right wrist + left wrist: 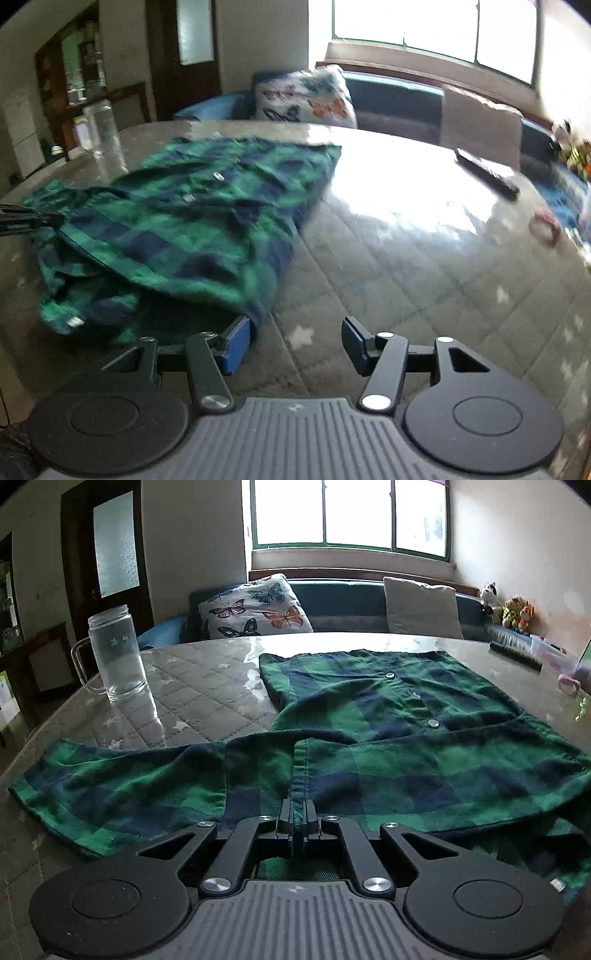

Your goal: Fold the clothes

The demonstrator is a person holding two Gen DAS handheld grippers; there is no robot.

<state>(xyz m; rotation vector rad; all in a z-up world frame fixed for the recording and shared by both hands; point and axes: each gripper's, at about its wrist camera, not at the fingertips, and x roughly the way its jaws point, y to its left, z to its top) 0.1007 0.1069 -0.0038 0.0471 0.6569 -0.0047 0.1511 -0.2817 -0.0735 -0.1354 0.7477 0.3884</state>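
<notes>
Soft, floppy green plaid shirt (369, 738) sprawled on the counter (207, 686), left gripper (297, 825) pinching its hem at 6 o'clock, right gripper (295, 343) spread wide beside the corner, so I'd grab edges.

Green-and-navy plaid shirt (369, 746), butterfly-print white cushion (255, 607), grey star-quilted table cover (199, 686)

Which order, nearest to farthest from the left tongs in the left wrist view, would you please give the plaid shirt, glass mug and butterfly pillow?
1. Plaid shirt: pinched in the left tongs.
2. Glass mug: on the table, left.
3. Butterfly pillow: on the sofa beyond the table.
</notes>
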